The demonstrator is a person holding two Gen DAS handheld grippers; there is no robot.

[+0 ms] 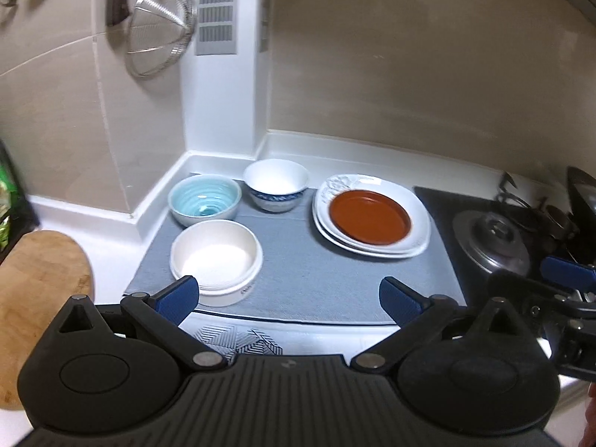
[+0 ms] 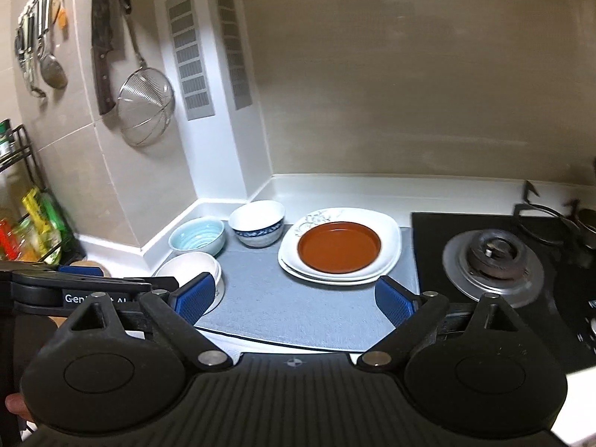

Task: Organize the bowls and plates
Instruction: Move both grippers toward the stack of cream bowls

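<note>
A round-edged wooden board (image 1: 41, 290) lies at the far left of the white bench (image 1: 93, 257), below a wire-mesh strainer (image 1: 162, 28) that hangs on the tiled wall. A grey woven mat (image 1: 309, 279) covers the bench in the corner and carries all the dishes.

On the mat's left side stand three bowls, each upright with its mouth facing up. Nearest is a plain cream bowl (image 1: 216, 257), straight-walled and smooth; it may be two bowls nested, though the blur leaves that unclear. Behind it sits a pale blue bowl (image 1: 205, 201) with ridged rings spiralling down its inside. Just beside that, toward the back wall, is a white bowl (image 1: 276, 184) with a blue patterned band round its outer wall.

To their right, apart from the bowls, lies a stack of white plates (image 1: 417, 238), squarish with rounded corners, the top one embossed with a floral relief at its back left corner. A round, glossy brown dish (image 1: 370, 216) rests flat in the middle of the stack.

The left hand-held gripper (image 1: 288, 298) hovers over the mat's near edge, its blue ribbed pads spread wide and empty. The right hand-held gripper (image 2: 296, 296) hovers beside it, likewise released and holding nothing. At the far right, a black glass stove (image 2: 491, 257) with a round metal burner adjoins the mat.
</note>
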